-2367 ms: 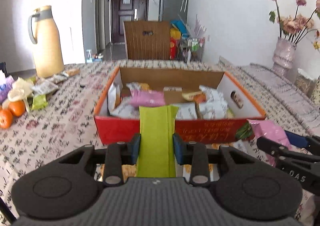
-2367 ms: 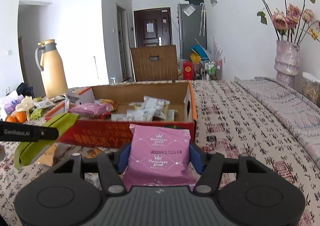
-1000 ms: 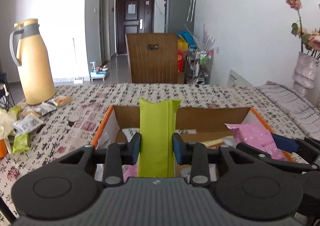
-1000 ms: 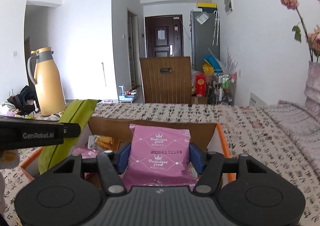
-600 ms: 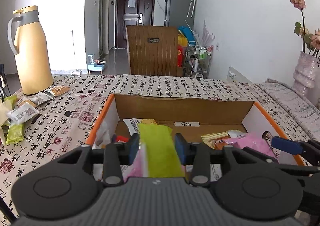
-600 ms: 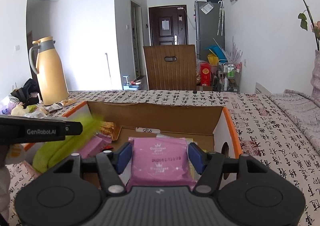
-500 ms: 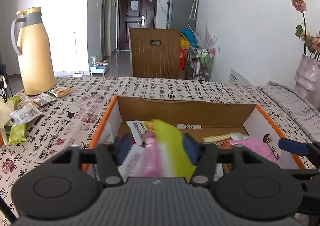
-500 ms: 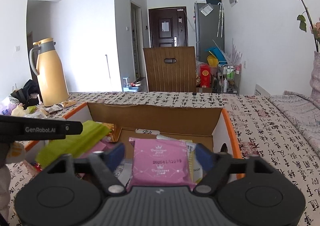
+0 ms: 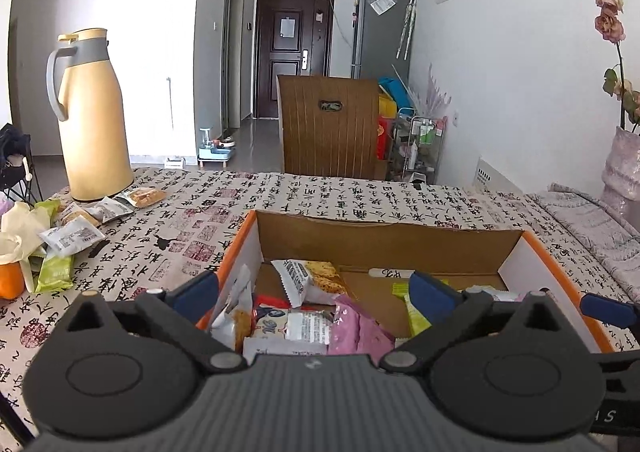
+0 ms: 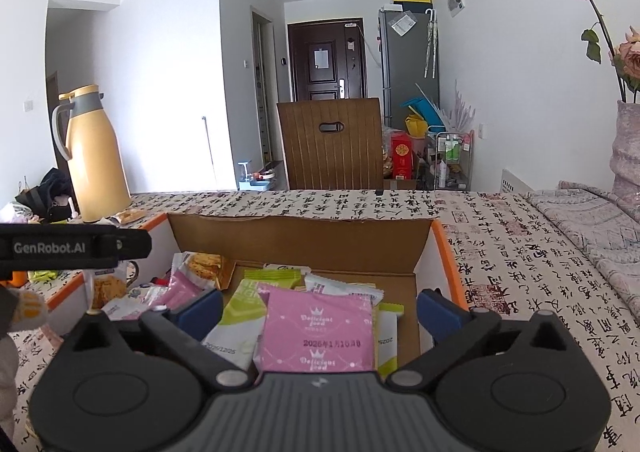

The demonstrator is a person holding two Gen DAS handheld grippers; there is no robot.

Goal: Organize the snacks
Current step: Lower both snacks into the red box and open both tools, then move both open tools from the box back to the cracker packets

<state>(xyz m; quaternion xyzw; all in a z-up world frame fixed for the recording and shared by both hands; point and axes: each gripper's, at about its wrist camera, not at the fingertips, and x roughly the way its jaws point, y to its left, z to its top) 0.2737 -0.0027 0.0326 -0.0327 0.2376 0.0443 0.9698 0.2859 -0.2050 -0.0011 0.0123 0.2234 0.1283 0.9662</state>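
Note:
An open cardboard box (image 9: 390,238) with orange rims holds several snack packets; it also shows in the right wrist view (image 10: 300,240). My left gripper (image 9: 314,292) is open and empty above the box's left half. My right gripper (image 10: 320,308) is open above the right half. A pink packet (image 10: 316,332) lies flat in the box between its blue pads, beside a green packet (image 10: 240,308). Part of a green packet (image 9: 416,318) and a pink one (image 9: 360,330) lie in the box in the left wrist view.
A yellow thermos jug (image 9: 90,116) stands at the table's far left with several loose snack packets (image 9: 72,236) and an orange (image 9: 10,280) nearby. A wooden chair (image 9: 330,126) is behind the table. A vase of flowers (image 10: 626,148) stands at the right.
Both grippers carried their packets over the box and opened. The green packet dropped from the left gripper and the pink packet from the right; both now lie in the box.

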